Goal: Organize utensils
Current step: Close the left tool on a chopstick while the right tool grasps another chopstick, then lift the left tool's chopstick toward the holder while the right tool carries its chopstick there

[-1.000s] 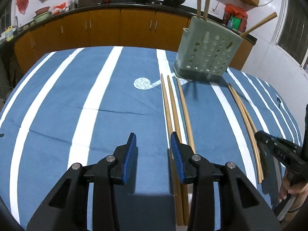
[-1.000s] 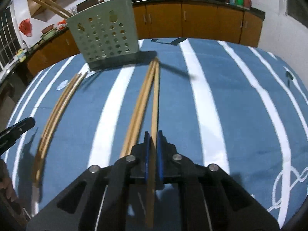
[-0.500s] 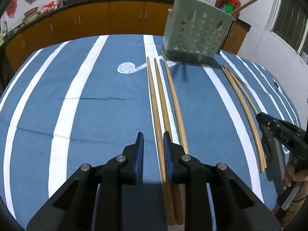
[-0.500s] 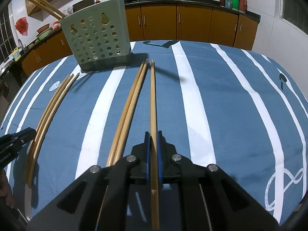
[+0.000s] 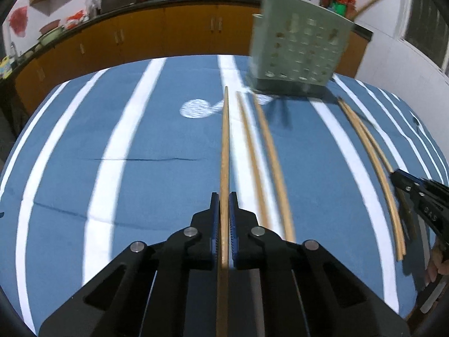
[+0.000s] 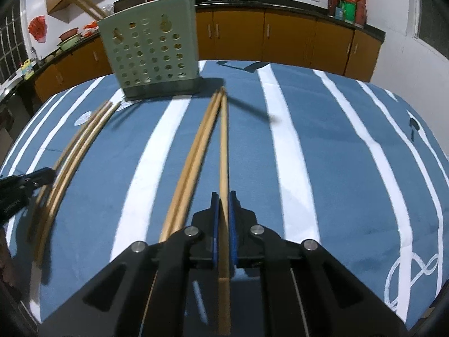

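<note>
Your left tool (image 5: 221, 210) angles down toward the blue, white-striped cloth surface (image 5: 140, 174), its blue pads clamped on one long wooden chopstick (image 5: 224, 151) that runs forward toward the pale green perforated plastic utensil holder (image 5: 299, 49). Two more wooden chopsticks (image 5: 261, 157) lie just beside it. Your right tool (image 6: 221, 210) tilts down likewise, pinching another long wooden chopstick (image 6: 223, 146), with a loose pair of chopsticks (image 6: 193, 157) on the cloth to its left.
</note>
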Demonstrator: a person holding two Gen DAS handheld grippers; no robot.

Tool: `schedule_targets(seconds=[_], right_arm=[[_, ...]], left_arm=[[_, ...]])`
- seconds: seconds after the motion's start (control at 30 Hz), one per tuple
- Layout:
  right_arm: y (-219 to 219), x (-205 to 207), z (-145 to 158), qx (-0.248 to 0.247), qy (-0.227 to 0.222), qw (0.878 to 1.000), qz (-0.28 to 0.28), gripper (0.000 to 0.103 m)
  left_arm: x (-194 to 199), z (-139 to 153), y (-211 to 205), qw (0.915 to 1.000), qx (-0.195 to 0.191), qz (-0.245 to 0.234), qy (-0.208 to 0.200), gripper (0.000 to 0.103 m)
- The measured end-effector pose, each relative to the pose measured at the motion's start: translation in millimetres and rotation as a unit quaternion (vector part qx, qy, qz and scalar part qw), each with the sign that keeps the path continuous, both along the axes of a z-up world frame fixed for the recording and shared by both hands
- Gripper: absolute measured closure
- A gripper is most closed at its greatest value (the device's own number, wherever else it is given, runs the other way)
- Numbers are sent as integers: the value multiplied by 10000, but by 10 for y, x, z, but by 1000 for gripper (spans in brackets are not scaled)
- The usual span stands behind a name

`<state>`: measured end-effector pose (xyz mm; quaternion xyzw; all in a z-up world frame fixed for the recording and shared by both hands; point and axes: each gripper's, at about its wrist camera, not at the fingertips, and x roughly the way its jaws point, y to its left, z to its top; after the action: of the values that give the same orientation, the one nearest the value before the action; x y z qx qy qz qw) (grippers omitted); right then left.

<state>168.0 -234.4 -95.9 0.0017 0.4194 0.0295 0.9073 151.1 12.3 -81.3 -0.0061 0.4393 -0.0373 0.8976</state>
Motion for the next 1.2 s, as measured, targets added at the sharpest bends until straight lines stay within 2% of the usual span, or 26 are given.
schedule_targets(seconds=[0.27, 0.37, 1.2], right_arm=[[-224, 156, -8, -16, -30, 9991, -417, 94], [-239, 165, -12, 1, -26, 9991, -427, 94], [-233, 175, -23, -61, -13, 9991, -421, 93]], left_arm=[[74, -3, 295, 9994, -96, 340, -51, 95], [63, -9, 275, 9994, -5, 336, -101, 95], [75, -10, 299, 9991, -195, 368, -91, 93]])
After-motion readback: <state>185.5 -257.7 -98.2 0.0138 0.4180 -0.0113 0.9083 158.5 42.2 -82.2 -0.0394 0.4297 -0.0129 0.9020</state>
